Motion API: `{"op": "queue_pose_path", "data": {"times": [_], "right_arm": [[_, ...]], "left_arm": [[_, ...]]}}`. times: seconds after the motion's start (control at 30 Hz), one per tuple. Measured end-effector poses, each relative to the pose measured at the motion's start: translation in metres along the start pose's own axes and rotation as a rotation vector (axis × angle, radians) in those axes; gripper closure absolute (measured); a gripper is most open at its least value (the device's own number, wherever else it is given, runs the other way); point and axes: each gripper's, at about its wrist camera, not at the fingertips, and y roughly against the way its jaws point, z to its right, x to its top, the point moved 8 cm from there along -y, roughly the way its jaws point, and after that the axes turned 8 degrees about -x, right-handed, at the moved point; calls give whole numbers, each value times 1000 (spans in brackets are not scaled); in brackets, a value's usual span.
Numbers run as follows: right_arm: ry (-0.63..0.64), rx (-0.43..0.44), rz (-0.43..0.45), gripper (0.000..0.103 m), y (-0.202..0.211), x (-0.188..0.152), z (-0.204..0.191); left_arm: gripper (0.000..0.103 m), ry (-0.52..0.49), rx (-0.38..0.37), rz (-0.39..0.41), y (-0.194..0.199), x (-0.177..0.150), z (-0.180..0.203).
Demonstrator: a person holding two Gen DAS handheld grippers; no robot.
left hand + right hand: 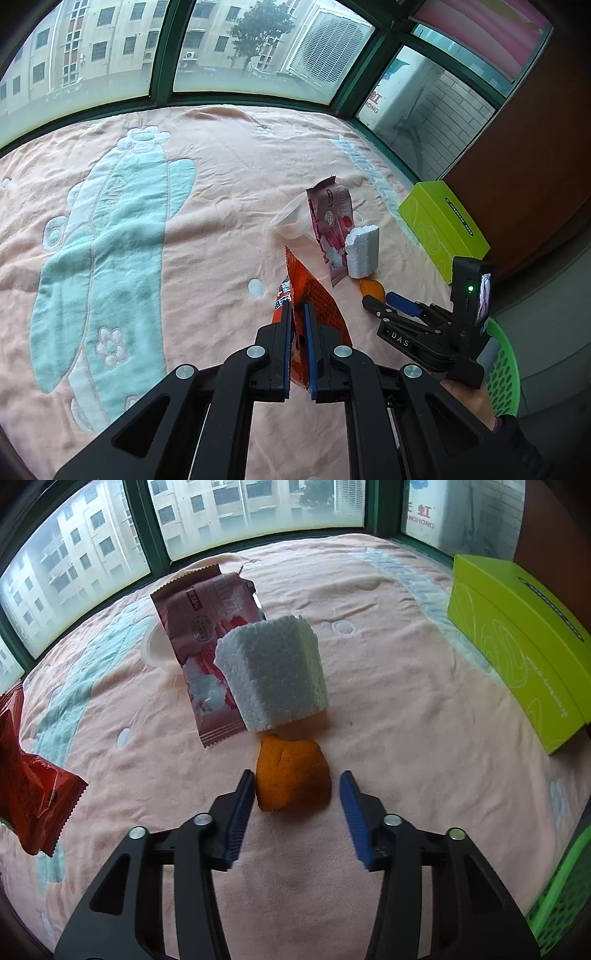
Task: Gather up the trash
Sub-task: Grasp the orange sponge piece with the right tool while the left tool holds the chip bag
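Note:
My left gripper (297, 309) is shut on a red-orange snack wrapper (314, 295), held upright above the pink blanket; it also shows at the left of the right wrist view (26, 775). My right gripper (297, 779) is open, its blue pads either side of an orange peel (291, 775) lying on the blanket; the peel also shows in the left wrist view (372, 288). Behind the peel stand a white foam block (277, 675), a pink wrapper (207, 642) and a clear plastic cup (157, 650).
A lime-green tissue box (517, 642) lies at the right. A green mesh basket (561, 897) sits at the lower right edge, also in the left wrist view (502, 373). Windows with green frames (162, 48) border the far side.

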Motion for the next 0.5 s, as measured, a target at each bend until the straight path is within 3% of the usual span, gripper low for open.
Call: {"op": "queue_pose_path", "data": {"times": [0.27,0.5], "right_arm": [[-36,41,32,74,23,-1,6],[-50,46,52,75,39,-3,13]], "left_arm": [[96,-10,-11,2,0,-2,11],[96,-35,-25,10,5,-3,28]]}}
